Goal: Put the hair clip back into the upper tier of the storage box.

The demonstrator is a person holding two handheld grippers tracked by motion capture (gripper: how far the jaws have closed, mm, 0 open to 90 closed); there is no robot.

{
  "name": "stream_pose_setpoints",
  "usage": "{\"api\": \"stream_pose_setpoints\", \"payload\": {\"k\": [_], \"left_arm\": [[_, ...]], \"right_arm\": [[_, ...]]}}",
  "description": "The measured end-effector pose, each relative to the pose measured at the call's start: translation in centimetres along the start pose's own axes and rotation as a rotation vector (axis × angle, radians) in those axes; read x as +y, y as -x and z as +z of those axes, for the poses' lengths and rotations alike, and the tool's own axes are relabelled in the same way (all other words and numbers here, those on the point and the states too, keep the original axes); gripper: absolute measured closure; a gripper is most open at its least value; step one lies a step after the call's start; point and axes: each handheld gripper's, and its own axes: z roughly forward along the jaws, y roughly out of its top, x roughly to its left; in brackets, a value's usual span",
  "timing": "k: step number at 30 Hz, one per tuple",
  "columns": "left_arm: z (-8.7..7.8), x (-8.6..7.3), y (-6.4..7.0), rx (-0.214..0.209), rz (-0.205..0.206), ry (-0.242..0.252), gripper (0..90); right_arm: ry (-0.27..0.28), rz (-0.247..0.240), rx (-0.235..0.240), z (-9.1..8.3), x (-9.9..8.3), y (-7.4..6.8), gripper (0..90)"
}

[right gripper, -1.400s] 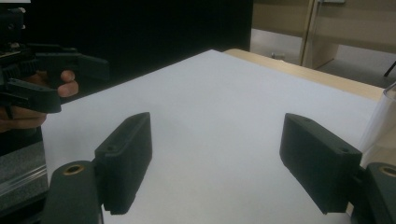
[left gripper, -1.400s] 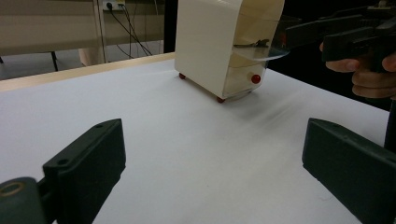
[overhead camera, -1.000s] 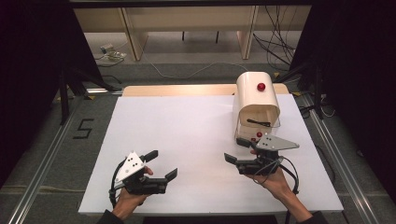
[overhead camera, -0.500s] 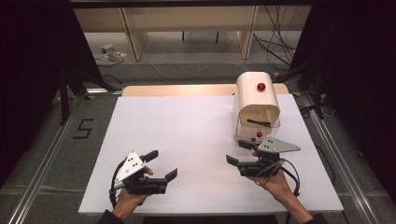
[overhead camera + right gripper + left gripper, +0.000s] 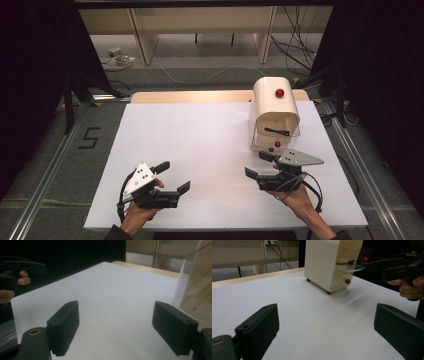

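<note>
- Cream box (image 5: 274, 114) with red knobs stands upright at the far right of the white table (image 5: 200, 150), its clear curved front flap facing the person, so its knobs are reachable from the near side.
- Right hand-held gripper (image 5: 260, 165) hangs just before that flap, jaws spread and holding nothing, seemingly placed to approach the lower red knob (image 5: 271, 149).
- Left hand-held gripper (image 5: 172, 176) rests low near the table's front edge, jaws apart and empty, well away from the box, likely waiting.
</note>
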Motion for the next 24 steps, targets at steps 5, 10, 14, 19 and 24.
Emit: {"api": "stream_pose_setpoints", "payload": {"k": [5,10,14,19,24], "left_arm": [[0.0,0.0,0.0,-0.003,-0.002,-0.004,5.7],[0.0,0.0,0.0,-0.007,-0.004,-0.011,5.7],[0.1,0.0,0.0,-0.009,-0.007,-0.015,5.7],[0.0,0.0,-0.1,-0.009,-0.008,-0.015,5.7],[0.0,0.0,-0.1,-0.009,-0.007,-0.014,5.7]], "right_arm": [[0.002,0.01,-0.013,-0.4,-0.3,0.2,21.9],[0.001,0.017,-0.026,-0.8,-0.6,0.4,21.3],[-0.007,0.026,-0.039,-1.2,-1.1,0.5,20.4],[-0.019,0.029,-0.047,-1.4,-1.5,0.6,19.2],[-0.031,0.046,-0.051,-1.7,-2.0,0.6,18.3]]}}
